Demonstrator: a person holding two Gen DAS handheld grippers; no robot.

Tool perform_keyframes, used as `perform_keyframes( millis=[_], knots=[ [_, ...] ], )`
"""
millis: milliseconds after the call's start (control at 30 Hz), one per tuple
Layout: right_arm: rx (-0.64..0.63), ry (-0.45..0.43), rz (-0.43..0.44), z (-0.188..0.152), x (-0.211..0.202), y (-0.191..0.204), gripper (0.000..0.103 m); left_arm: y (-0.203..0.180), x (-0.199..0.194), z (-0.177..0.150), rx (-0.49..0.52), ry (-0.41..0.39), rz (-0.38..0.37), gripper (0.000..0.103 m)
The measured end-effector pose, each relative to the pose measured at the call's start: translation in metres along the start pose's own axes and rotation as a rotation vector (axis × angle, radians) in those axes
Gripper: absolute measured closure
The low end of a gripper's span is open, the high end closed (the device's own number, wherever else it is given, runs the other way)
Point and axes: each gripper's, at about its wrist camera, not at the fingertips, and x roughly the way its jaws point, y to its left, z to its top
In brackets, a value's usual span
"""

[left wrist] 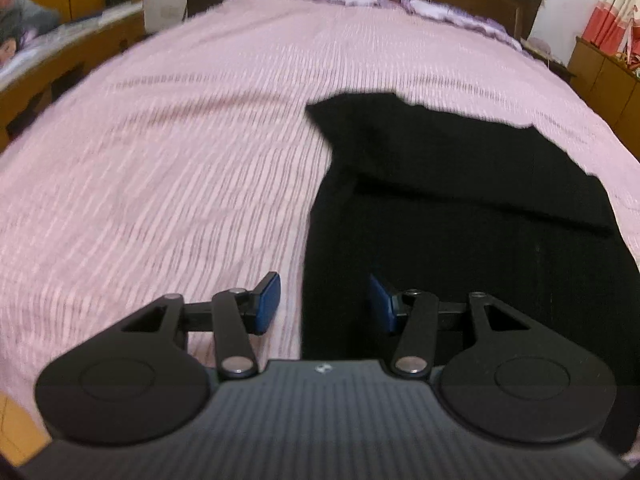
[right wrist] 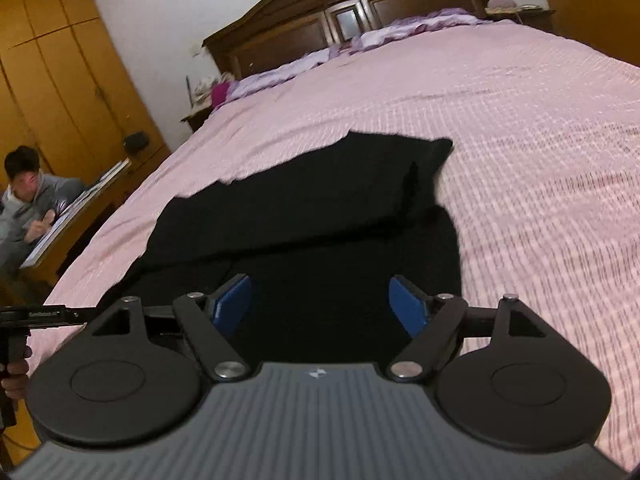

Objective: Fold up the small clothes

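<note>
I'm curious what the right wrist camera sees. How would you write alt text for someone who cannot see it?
A black garment, partly folded, lies on a pink bedspread, with the open right gripper above its near edge, blue-padded fingers apart and holding nothing. Behind are a dark wooden headboard, yellow-brown wardrobes and a seated person in grey at left.

Bed (left wrist: 180, 152) under ribbed pink cover; black garment (left wrist: 460, 208) lies flat on it, far part apparently folded over, purple pillows (right wrist: 400, 30) at the wooden headboard (right wrist: 320, 12).
</note>
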Motion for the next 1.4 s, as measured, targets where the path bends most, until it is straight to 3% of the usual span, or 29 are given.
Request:
perform_keyframes(
  millis=[333,533,667,933,1100,1400],
  knots=[
    [0.006,0.059,-0.03,-0.045,-0.031,-0.005,0.019,0.005,-0.033,-0.047,-0.028,0.004,-0.076,0.049],
    [-0.003,0.095,-0.049,-0.068,-0.045,-0.01,0.016,-0.006,-0.035,-0.063,-0.039,0.062,-0.172,0.049],
    [-0.01,0.11,-0.061,-0.081,-0.05,-0.011,0.015,-0.011,-0.033,-0.071,-0.058,0.079,-0.182,0.048],
    [-0.067,0.194,0.002,-0.097,-0.049,-0.006,0.012,-0.005,-0.033,-0.082,-0.101,0.119,-0.245,0.048],
    [-0.038,0.186,0.029,-0.104,-0.044,-0.01,0.007,0.004,-0.029,-0.087,-0.139,0.115,-0.339,0.043],
    [-0.006,0.179,0.1,-0.106,-0.043,-0.01,0.007,0.014,-0.025,-0.09,-0.181,0.109,-0.422,0.043]
  ],
)
